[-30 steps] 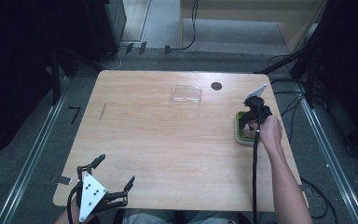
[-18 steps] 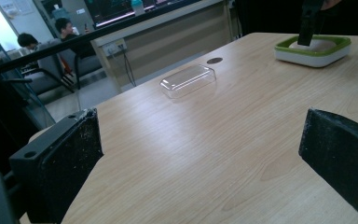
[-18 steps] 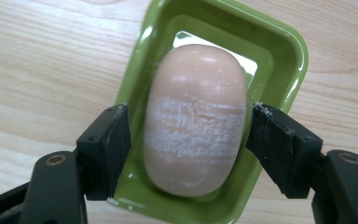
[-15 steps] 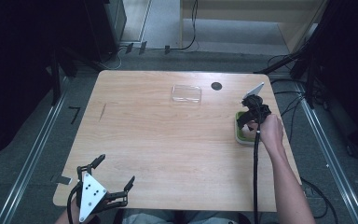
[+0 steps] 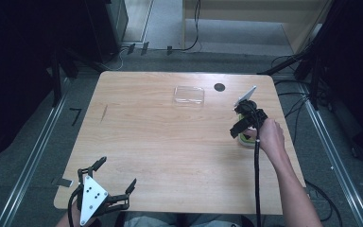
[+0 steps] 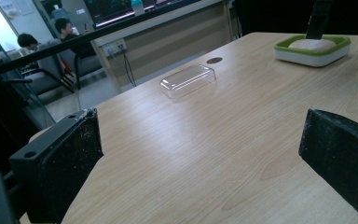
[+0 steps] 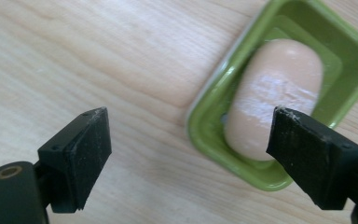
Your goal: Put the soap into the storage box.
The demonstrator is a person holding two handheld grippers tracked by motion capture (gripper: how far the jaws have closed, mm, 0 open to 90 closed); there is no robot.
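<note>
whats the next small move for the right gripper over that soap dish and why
Probably shift the right gripper sideways toward the soap before lowering. Its jaws are open, but the gap sits mostly over bare table, one jaw overlapping the soap's end and the other well off the green dish. Centring first would let both jaws straddle the bar.

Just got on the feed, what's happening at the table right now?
The right gripper hangs open above a green tray holding a pale soap bar at the table's right edge, not gripping it. The left gripper waits open at the near left corner. A clear lid lies farther back.
</note>
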